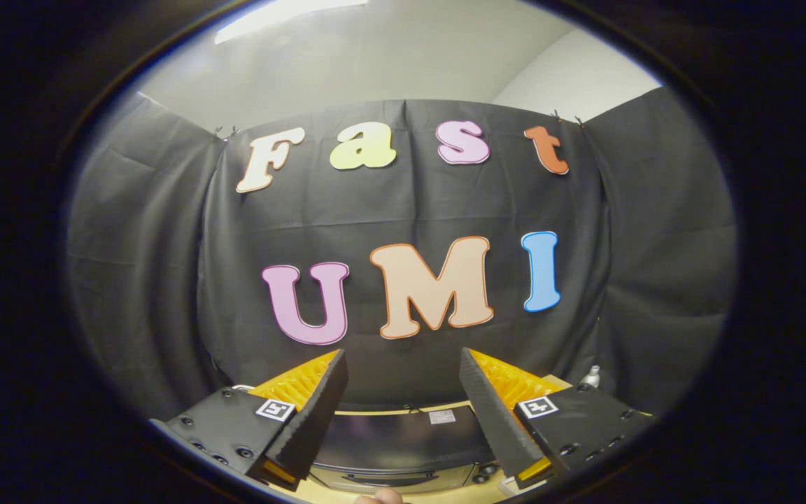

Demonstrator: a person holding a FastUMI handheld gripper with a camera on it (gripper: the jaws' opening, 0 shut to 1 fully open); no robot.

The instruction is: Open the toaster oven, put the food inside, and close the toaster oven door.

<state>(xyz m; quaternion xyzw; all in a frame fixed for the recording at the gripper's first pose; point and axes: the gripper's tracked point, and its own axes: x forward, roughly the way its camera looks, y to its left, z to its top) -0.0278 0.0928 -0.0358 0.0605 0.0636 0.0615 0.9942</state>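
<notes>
Gripper view, tongs level, spread apart, empty; toaster oven below them

Gripper, square tag markers, screwed housings, perhaps ribbed backing
</notes>
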